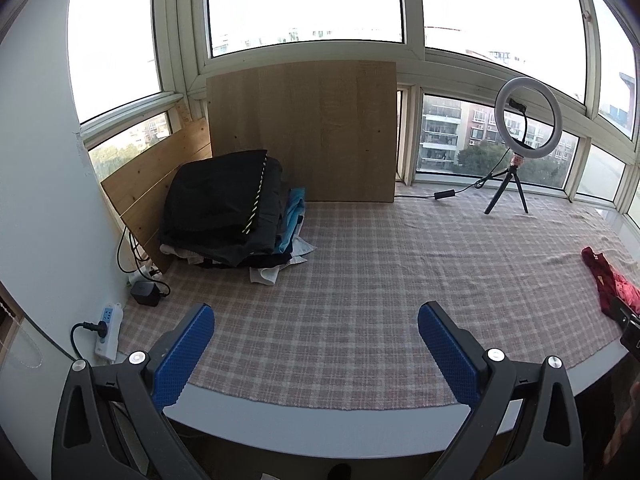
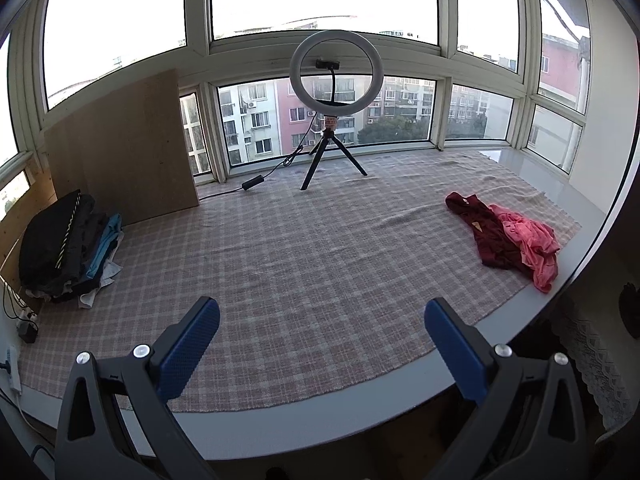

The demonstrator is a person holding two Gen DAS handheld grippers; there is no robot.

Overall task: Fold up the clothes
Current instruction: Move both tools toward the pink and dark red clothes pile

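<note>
A stack of folded clothes (image 1: 228, 208) with a black garment on top stands at the back left of the checked cloth (image 1: 360, 280); the right wrist view shows the stack (image 2: 64, 248) at its left edge. At the right end lie a crumpled dark red garment (image 2: 488, 236) and a pink garment (image 2: 532, 244), partly overlapping; the left wrist view catches the red garment (image 1: 600, 276) at its right edge. My left gripper (image 1: 316, 320) is open above the near edge of the cloth with nothing between its blue pads. My right gripper (image 2: 322, 314) is open too and holds nothing, well short of the red and pink garments.
A ring light on a small tripod (image 2: 334, 120) stands at the back by the windows, its cable (image 2: 256, 182) running left. A wooden board (image 1: 304, 132) leans against the window behind the stack. A power strip (image 1: 108, 332) and a black adapter (image 1: 146, 292) lie at the left wall.
</note>
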